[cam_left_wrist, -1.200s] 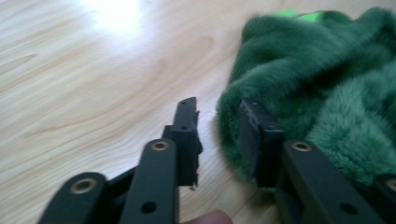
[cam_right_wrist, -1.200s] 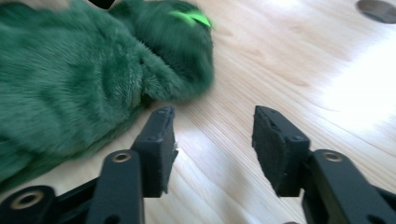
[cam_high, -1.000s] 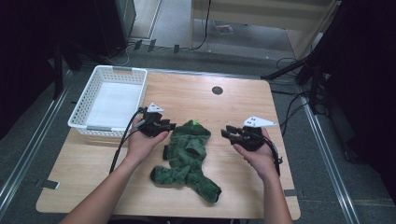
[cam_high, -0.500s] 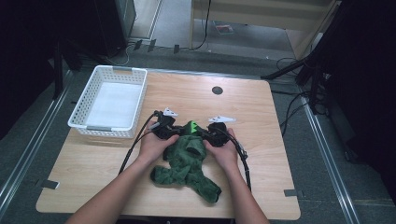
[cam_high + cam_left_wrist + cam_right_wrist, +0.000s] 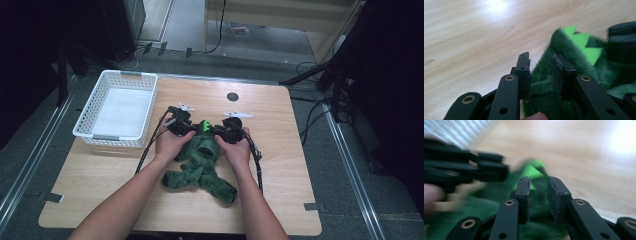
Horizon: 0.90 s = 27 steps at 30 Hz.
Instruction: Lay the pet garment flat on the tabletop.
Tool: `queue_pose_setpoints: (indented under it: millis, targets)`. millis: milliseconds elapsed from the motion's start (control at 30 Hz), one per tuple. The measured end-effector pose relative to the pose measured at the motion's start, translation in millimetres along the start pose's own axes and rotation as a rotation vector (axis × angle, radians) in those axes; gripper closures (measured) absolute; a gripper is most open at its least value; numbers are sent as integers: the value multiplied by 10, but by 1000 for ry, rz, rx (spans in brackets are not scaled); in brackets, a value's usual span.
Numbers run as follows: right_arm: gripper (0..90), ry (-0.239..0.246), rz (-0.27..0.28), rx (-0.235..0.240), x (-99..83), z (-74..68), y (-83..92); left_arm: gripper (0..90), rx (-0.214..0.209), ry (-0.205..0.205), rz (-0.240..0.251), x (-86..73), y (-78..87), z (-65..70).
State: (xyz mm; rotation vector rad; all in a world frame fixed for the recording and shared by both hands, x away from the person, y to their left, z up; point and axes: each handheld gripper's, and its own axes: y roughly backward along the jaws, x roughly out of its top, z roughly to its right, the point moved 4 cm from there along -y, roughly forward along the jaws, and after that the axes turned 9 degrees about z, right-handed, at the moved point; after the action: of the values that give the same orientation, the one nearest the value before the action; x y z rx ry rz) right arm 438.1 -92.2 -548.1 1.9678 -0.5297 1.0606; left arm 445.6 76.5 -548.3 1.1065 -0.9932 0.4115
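A dark green plush garment (image 5: 200,167) with lime felt spikes (image 5: 584,42) lies crumpled mid-table. Both hands hold grippers at its far end, close together. My left gripper (image 5: 191,130) sits at the left of that end. In the left gripper view its jaws (image 5: 541,62) have just been opening, a fold of green fur (image 5: 541,87) lies in the gap, and the pads are not squeezing it. My right gripper (image 5: 218,131) faces it from the right. Its jaws (image 5: 537,185) have also just been opening, over blurred green fur (image 5: 486,207), with a gap between the pads.
A white slatted basket (image 5: 90,134) stands at the table's left rear, with nothing in it. The wooden table (image 5: 295,165) has a dark round hole (image 5: 232,96) near the back edge. Gripper cables trail along both forearms. Cables and stands lie on the floor behind and to the right.
Both hands have come inward from the plush's two sides and now meet at its far end. The right hand travelled farther. The plush top is bunched between the grippers.
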Motion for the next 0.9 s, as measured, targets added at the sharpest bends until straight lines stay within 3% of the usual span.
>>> queue_pose_setpoints:
  millis: [33, 133, 200, 267, 333, 400, 433, 500, 567, 700, 767, 833, 900]
  targets:
    - [700, -6, 41, 31, 52, -53, 112, 671, -1, -3, 30, 6, 82, -8]
    - [656, 70, 97, 108, 122, -271, 487, 684, -59, 22, 95, -37, 301, 32]
    - [603, 106, 91, 181, 74, -433, 686, 692, -112, -9, 74, -115, 362, 113]
    - [536, 159, 10, 240, -52, -570, 763, 688, -137, -55, 40, -199, 353, 205]
    - [539, 220, -53, 214, -199, -618, 726, 687, -139, -55, 29, -231, 327, 238]
    - [693, 286, -91, 113, -316, -570, 650, 686, -143, -33, 27, -239, 307, 253]
    - [786, 288, -83, 77, -340, -523, 640, 685, -143, -32, 23, -243, 305, 263]
    - [843, 204, -45, 70, -333, -414, 673, 683, -144, -47, 11, -259, 292, 281]
    - [858, 154, -5, 13, -305, -272, 734, 678, -137, -67, -10, -286, 278, 276]
    - [859, -62, 69, -47, -347, 83, 874, 661, -130, -74, -43, -335, 235, 244]
    - [859, -96, 47, -99, -432, 230, 898, 646, -139, -65, -37, -339, 220, 264]
    - [839, -119, 27, -125, -512, 316, 900, 644, -127, -90, -43, -346, 204, 293]
    - [749, -126, -9, -134, -554, 333, 879, 643, -110, -91, -43, -352, 182, 292]
